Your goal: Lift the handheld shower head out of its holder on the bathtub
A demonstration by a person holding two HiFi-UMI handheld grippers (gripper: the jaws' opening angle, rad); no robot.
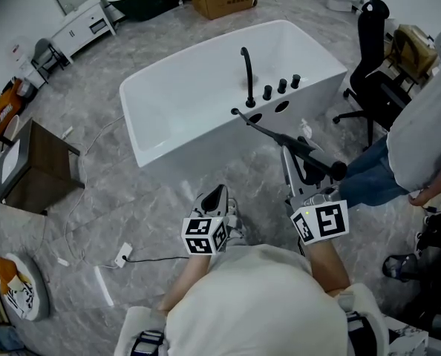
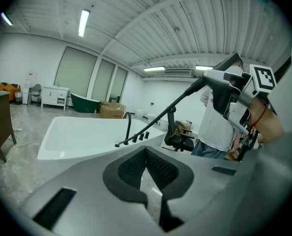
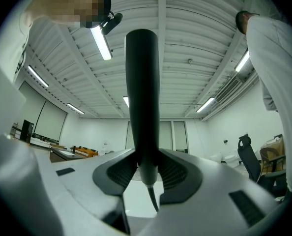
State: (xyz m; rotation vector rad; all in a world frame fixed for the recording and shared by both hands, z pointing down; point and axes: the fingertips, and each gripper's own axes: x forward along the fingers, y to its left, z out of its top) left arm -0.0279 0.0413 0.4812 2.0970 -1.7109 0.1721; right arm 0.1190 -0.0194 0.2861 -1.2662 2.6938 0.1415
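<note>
The white bathtub (image 1: 161,80) (image 2: 77,127) stands ahead, with a black faucet (image 1: 248,76) (image 2: 129,124) and three black knobs (image 1: 281,86) on its near deck. The black shower head (image 1: 313,158) (image 3: 142,97) (image 2: 219,80) is off the deck and in the air. My right gripper (image 1: 306,170) (image 3: 145,168) is shut on its handle and points slightly upward. Its black hose (image 1: 261,127) (image 2: 170,104) stretches taut back to the deck beside the faucet. My left gripper (image 1: 217,193) (image 2: 146,154) hovers over the floor short of the tub, shut with nothing between its pads.
A black office chair (image 1: 373,73) (image 2: 178,139) stands right of the tub. Next to it, a person in a white shirt (image 1: 428,124) (image 2: 217,127) is close to my right side. A wooden table (image 1: 38,169) is at the left. A cable and plug (image 1: 122,256) lie on the floor.
</note>
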